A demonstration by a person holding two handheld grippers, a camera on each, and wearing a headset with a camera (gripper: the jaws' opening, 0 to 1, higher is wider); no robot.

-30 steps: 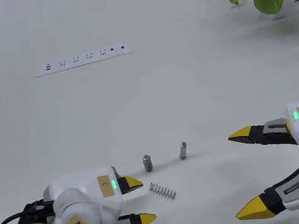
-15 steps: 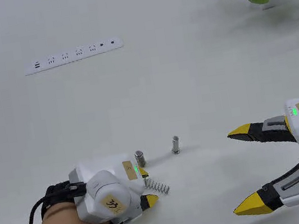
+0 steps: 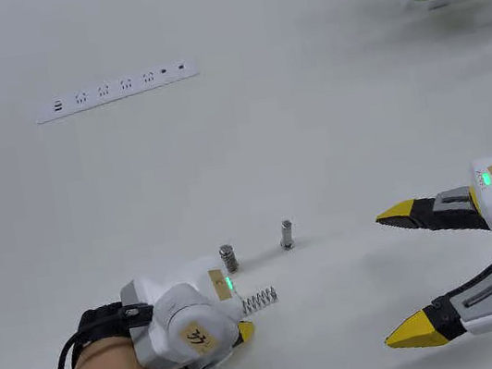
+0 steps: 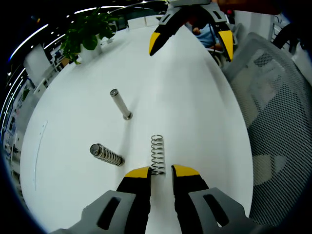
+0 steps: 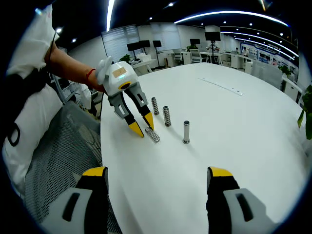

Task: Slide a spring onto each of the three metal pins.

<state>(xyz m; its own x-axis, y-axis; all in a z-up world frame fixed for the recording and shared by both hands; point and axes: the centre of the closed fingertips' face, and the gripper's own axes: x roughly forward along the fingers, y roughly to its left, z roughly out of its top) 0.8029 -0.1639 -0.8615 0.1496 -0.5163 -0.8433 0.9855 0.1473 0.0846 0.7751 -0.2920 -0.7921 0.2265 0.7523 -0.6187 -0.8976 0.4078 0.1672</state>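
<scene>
Left gripper (image 4: 162, 172) has advanced; fingers (image 4: 139, 173) now flank the spring (image 4: 157, 152).

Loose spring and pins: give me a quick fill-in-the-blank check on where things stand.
The left gripper has its jaws either side of one ___ of the loose spring.
The right gripper is wide ___.
The bare pin stands ___.
The pins carrying springs number ___.
Missing: end; open; upright; two

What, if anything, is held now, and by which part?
Nothing is held. The left hand-held gripper is open astride the near end of the spring; the right hand-held gripper is empty.
</scene>
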